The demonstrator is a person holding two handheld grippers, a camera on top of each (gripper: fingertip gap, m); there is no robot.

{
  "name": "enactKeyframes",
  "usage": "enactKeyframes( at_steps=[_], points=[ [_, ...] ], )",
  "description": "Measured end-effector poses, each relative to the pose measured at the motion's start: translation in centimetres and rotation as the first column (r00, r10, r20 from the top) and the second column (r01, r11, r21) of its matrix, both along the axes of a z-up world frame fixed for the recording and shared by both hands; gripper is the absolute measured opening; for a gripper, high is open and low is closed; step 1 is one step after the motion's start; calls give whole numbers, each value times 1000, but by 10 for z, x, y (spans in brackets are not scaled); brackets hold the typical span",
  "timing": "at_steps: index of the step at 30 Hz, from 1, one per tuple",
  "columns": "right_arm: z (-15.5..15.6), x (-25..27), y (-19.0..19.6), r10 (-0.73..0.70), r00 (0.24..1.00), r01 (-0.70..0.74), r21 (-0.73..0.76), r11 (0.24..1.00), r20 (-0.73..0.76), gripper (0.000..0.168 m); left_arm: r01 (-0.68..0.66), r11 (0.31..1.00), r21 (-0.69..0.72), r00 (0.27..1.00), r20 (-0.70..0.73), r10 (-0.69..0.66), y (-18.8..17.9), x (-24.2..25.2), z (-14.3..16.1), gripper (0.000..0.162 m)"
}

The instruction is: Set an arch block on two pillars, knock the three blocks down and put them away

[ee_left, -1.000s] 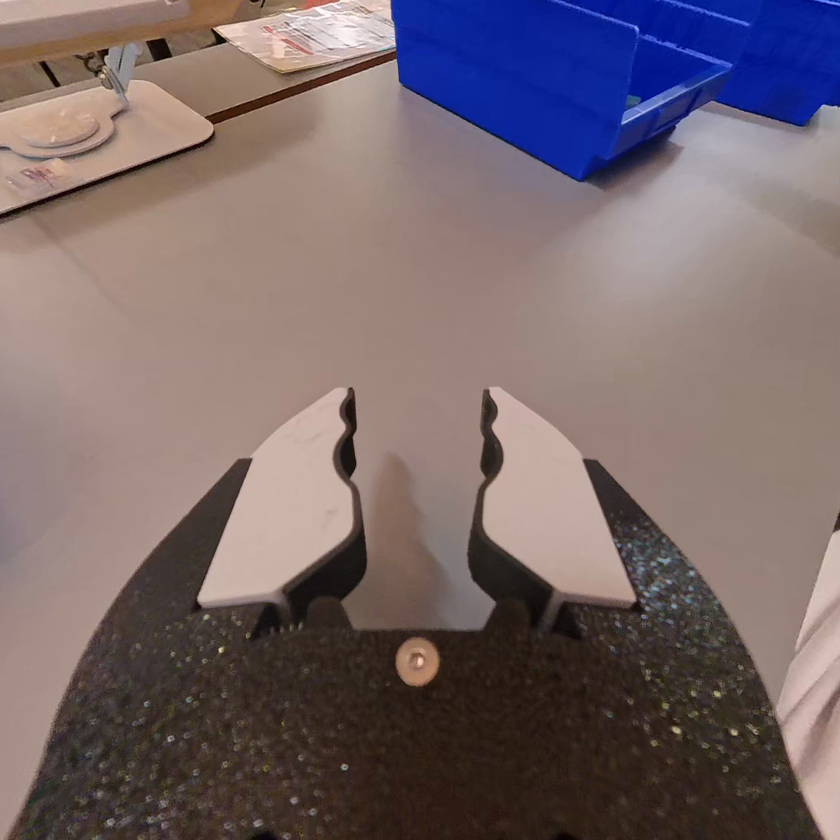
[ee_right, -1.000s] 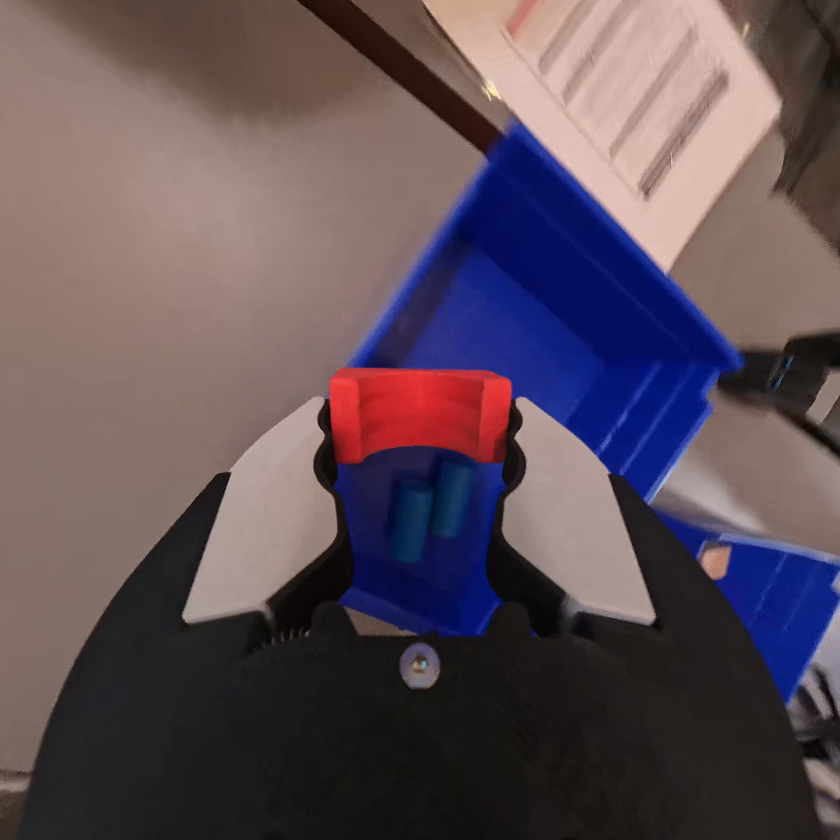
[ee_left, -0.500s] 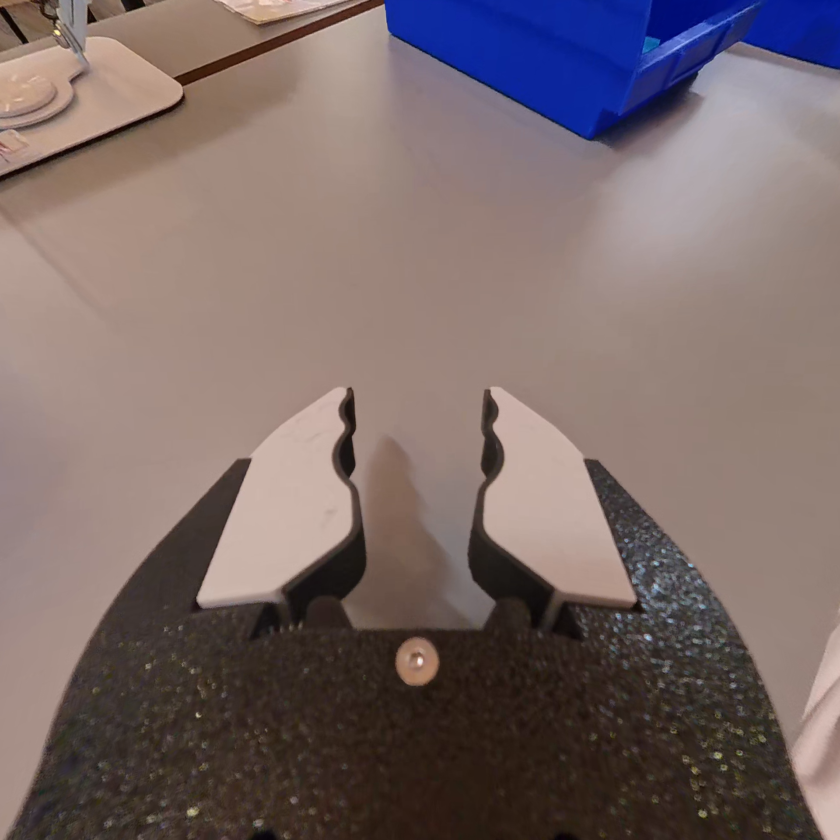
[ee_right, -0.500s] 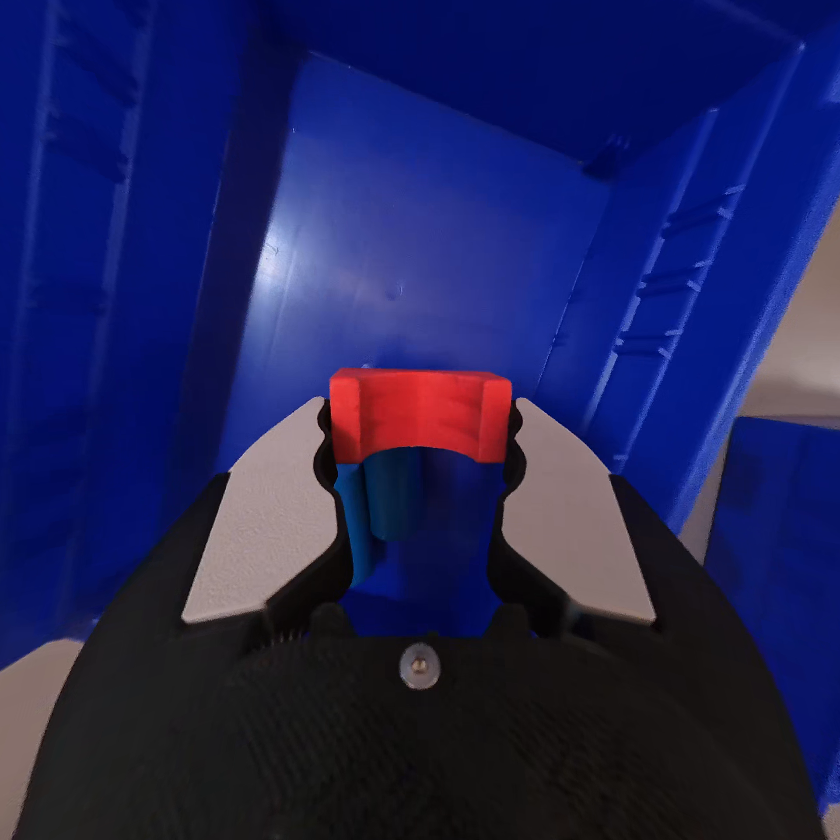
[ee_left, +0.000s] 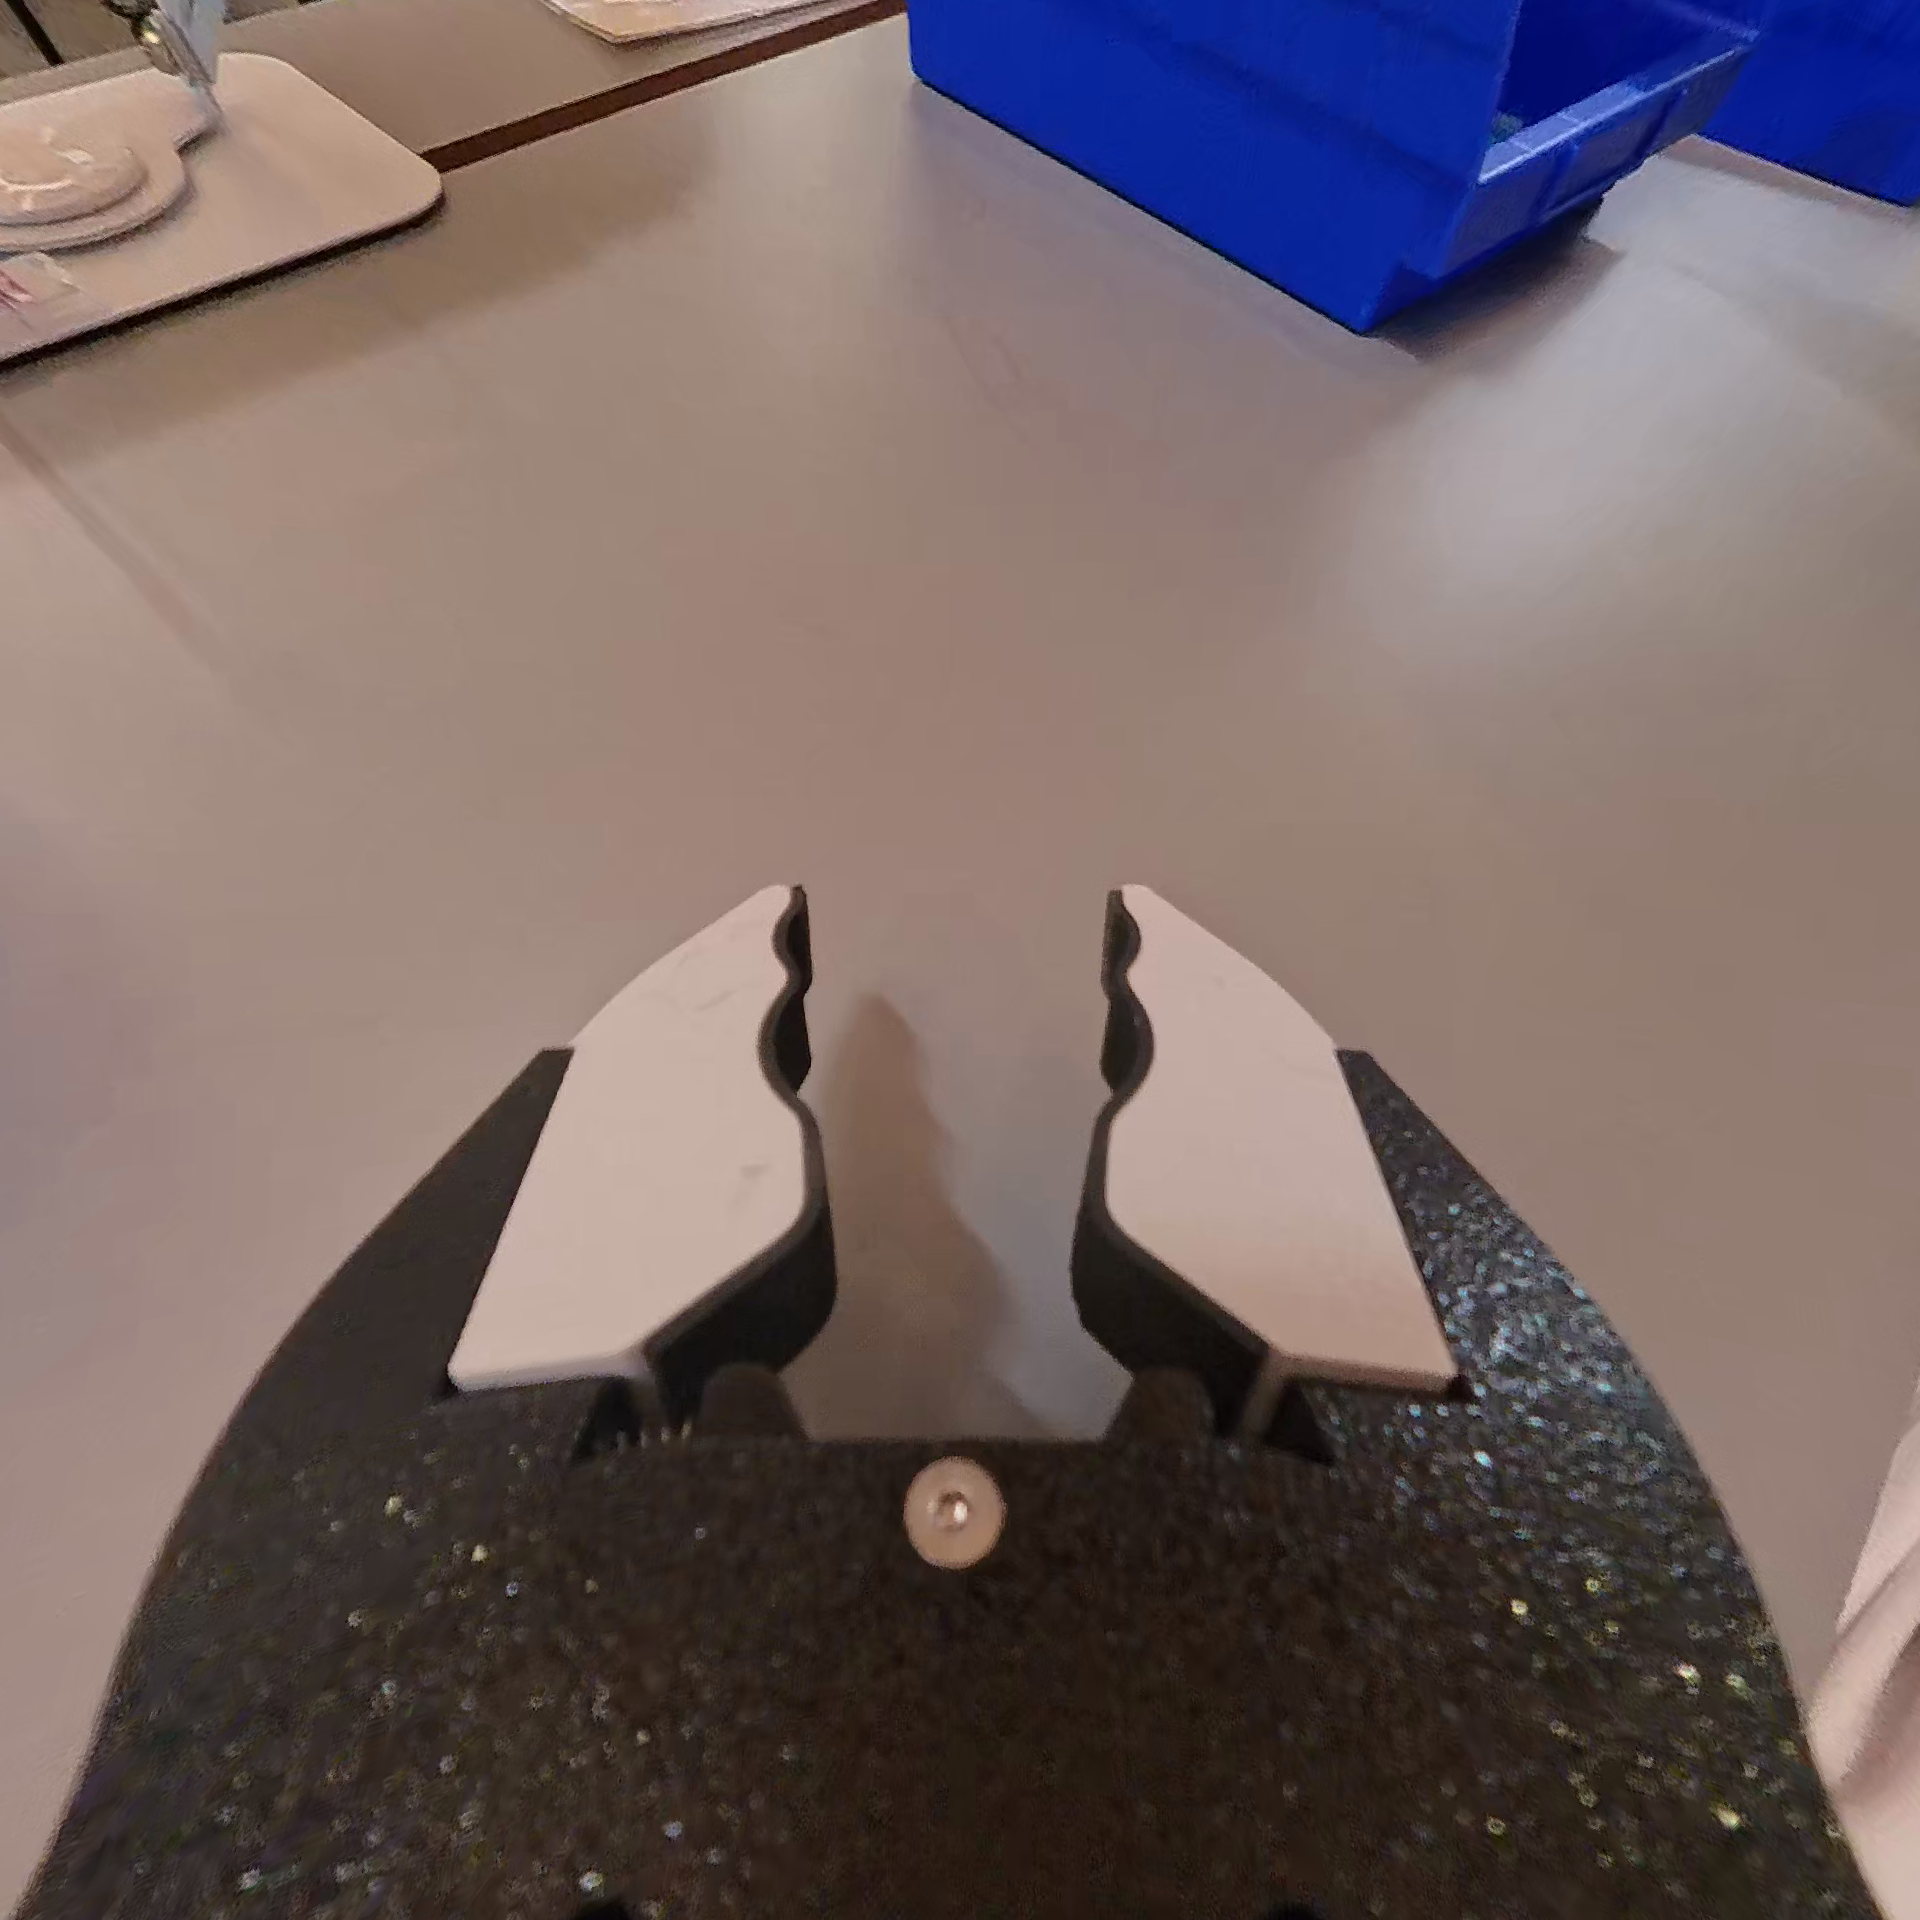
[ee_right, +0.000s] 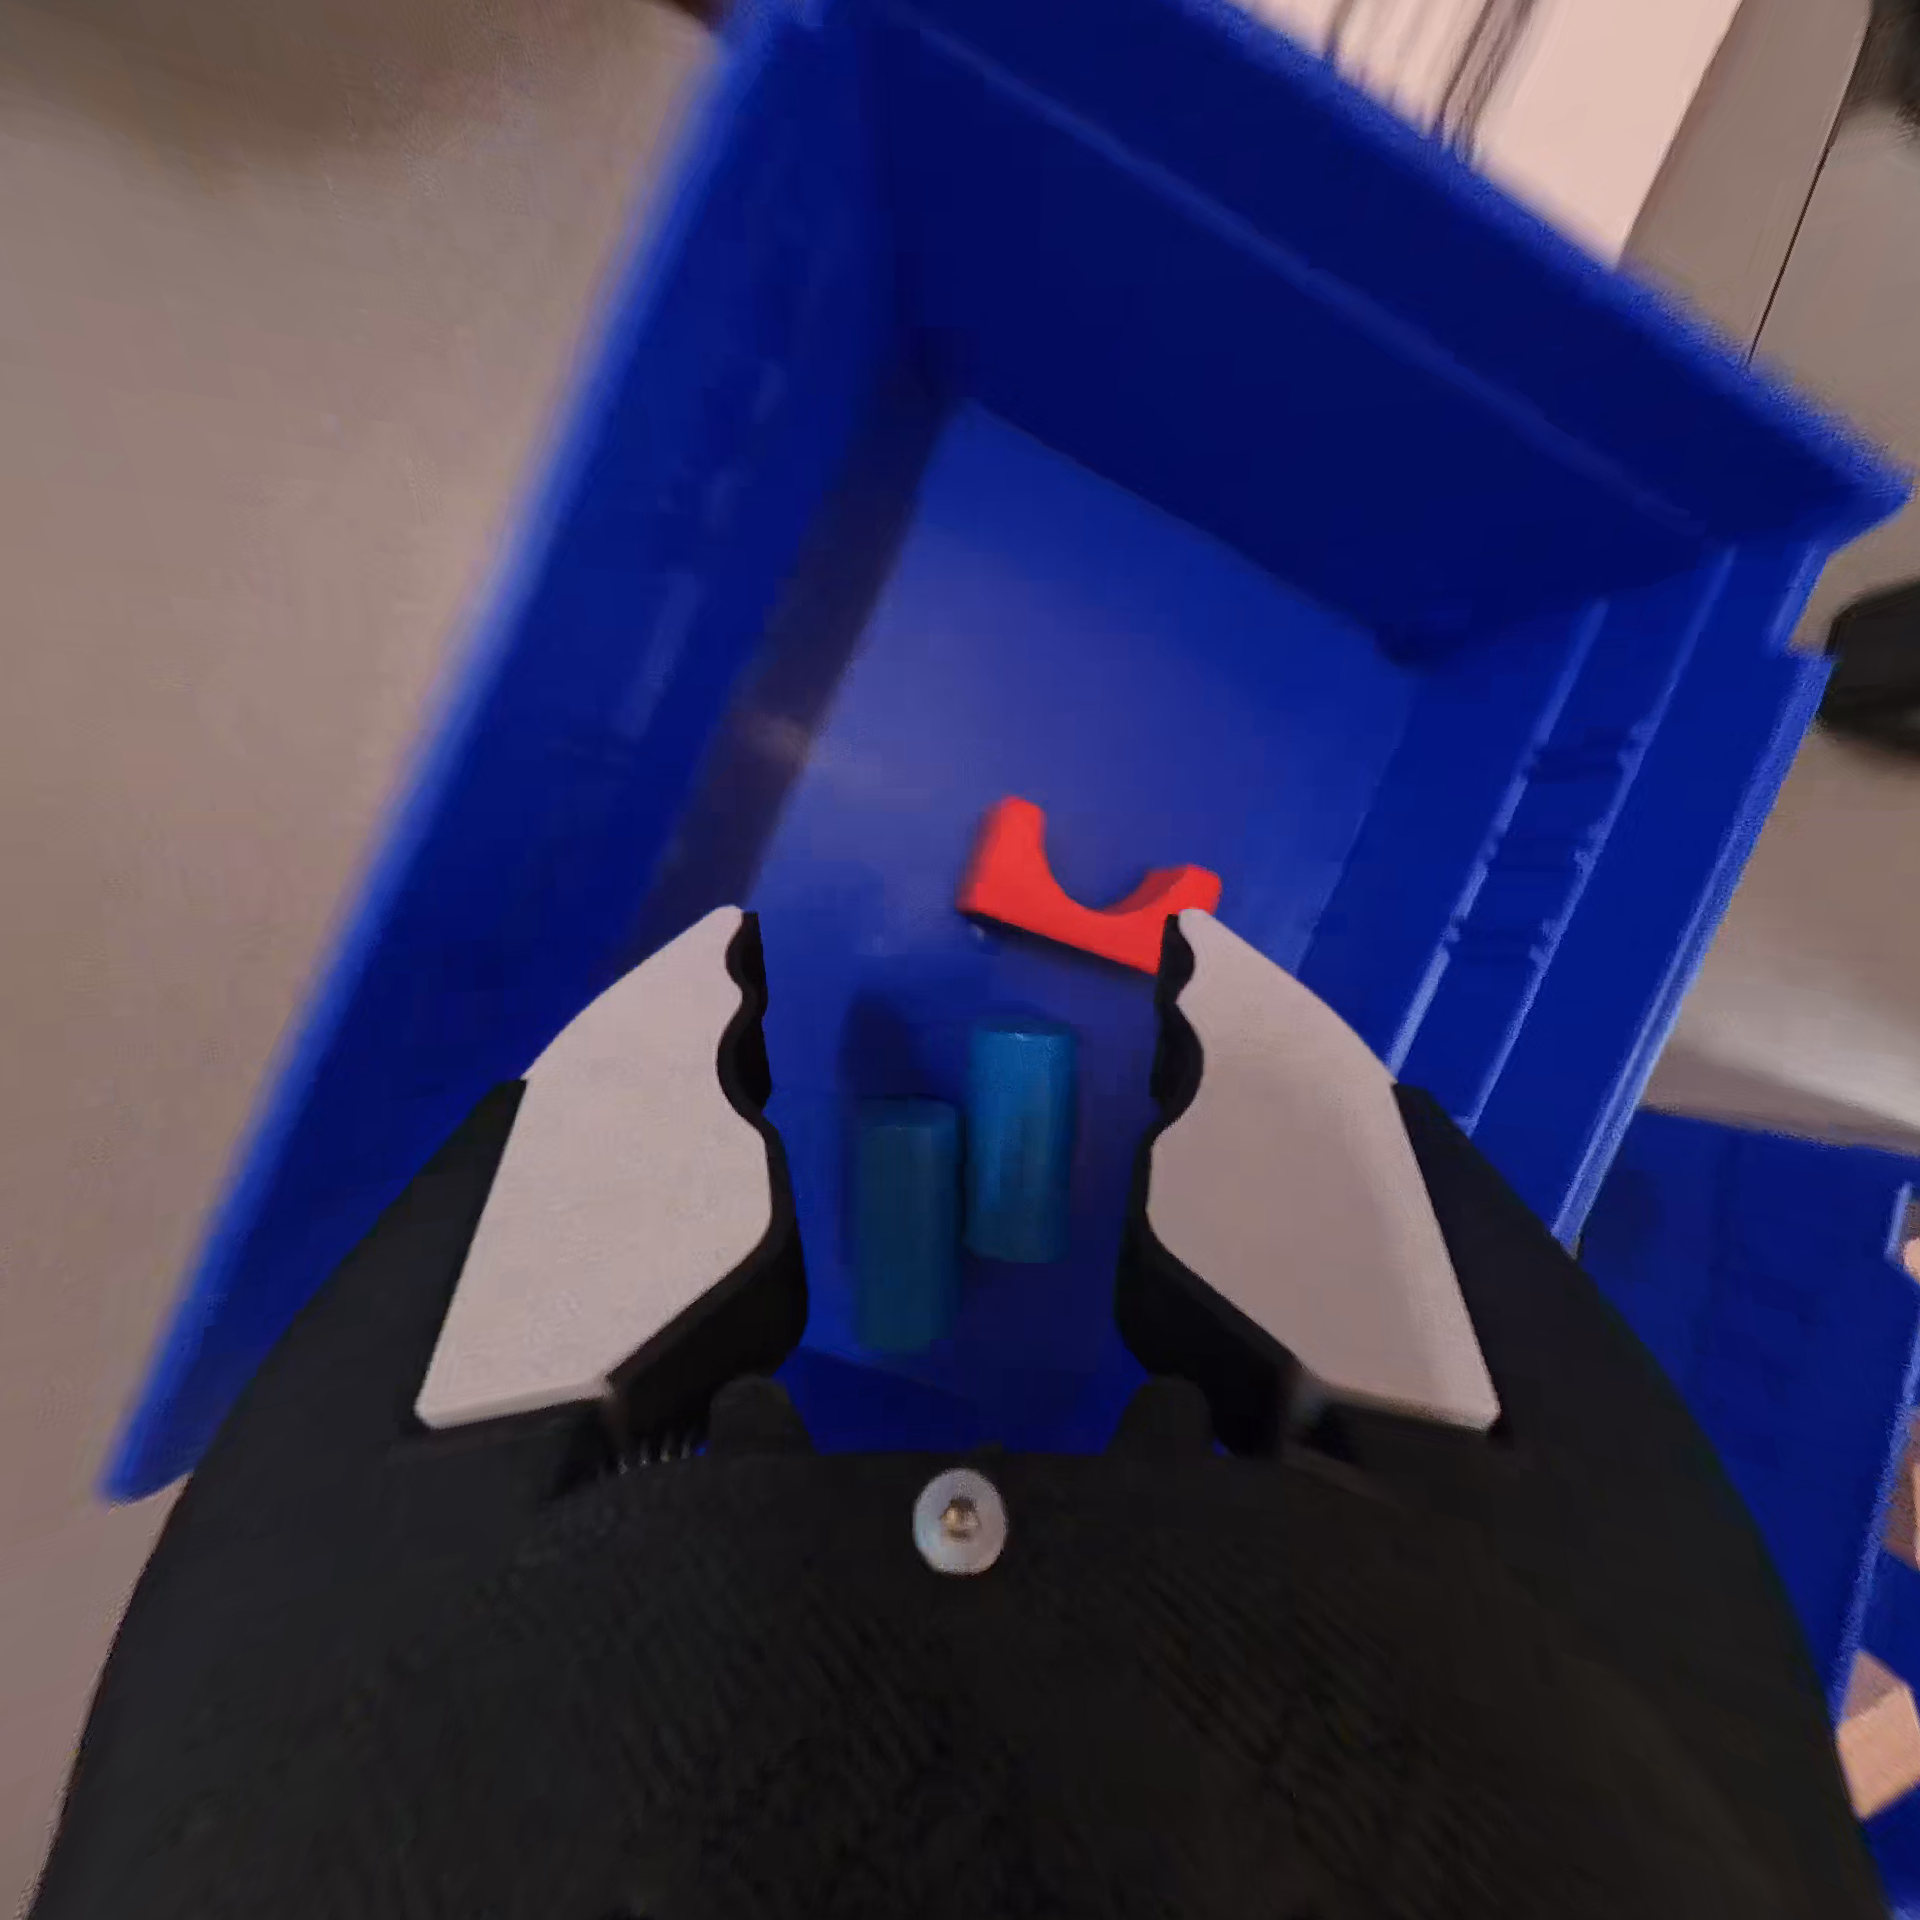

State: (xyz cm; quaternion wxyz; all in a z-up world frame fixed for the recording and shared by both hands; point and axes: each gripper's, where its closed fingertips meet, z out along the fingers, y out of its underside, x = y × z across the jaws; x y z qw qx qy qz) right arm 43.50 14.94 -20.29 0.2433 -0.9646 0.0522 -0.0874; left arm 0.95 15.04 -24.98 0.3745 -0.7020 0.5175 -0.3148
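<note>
Blue plastic fills the right wrist view: a blue bin [ee_right: 665, 644] sits on the grey table [ee_right: 208, 520], and the right gripper [ee_right: 958, 930] hangs above its open top with jaws spread wide and nothing between them. Down on the bin floor lies a red arch-shaped block [ee_right: 1070, 894], its curved notch turned up toward the far wall, the near corner just past the tip of the gripper's right finger in the picture. Nearer the camera, two teal cylinders [ee_right: 956, 1174] lie side by side, touching along their lengths, framed in the gap between the fingers. The picture is a little blurred, so whether the block touches the cylinders is hard to say; it looks apart from them. A second blue bin [ee_right: 1745, 1299] peeks in at the lower right edge. Over in the left wrist view, the left gripper [ee_left: 958, 904] is low over bare grey table [ee_left: 935, 520], jaws parted and holding nothing. Well ahead of it, to the right, stands the blue bin [ee_left: 1247, 135]; far left there is a pale flat base plate [ee_left: 260, 208] with rounded corners.
</note>
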Motion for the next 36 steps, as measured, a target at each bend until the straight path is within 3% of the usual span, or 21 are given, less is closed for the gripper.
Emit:
enactKeyframes(
  at_steps=[6,11,16,22,29,36],
  points=[
    [49,-127,32,306,952,-293,274,916,-5,71,-50,999,2,998,26,50,14,-9,10,53],
    [36,-240,37,522,851,-469,366,804,-54,70,-108,994,-10,992,67,108,29,-24,26,53],
    [4,-312,30,624,777,-549,400,734,-80,70,-220,975,14,972,90,218,58,-53,46,53],
    [-16,-345,18,654,755,-583,412,700,-43,70,-363,932,9,930,70,361,105,-107,69,53],
    [-12,-348,3,648,761,-579,431,692,-18,70,-489,871,53,866,-90,491,165,-167,70,53],
    [-9,-342,-10,656,754,-605,422,675,32,70,-537,843,-26,840,-113,531,207,-169,71,53]
  ],
)
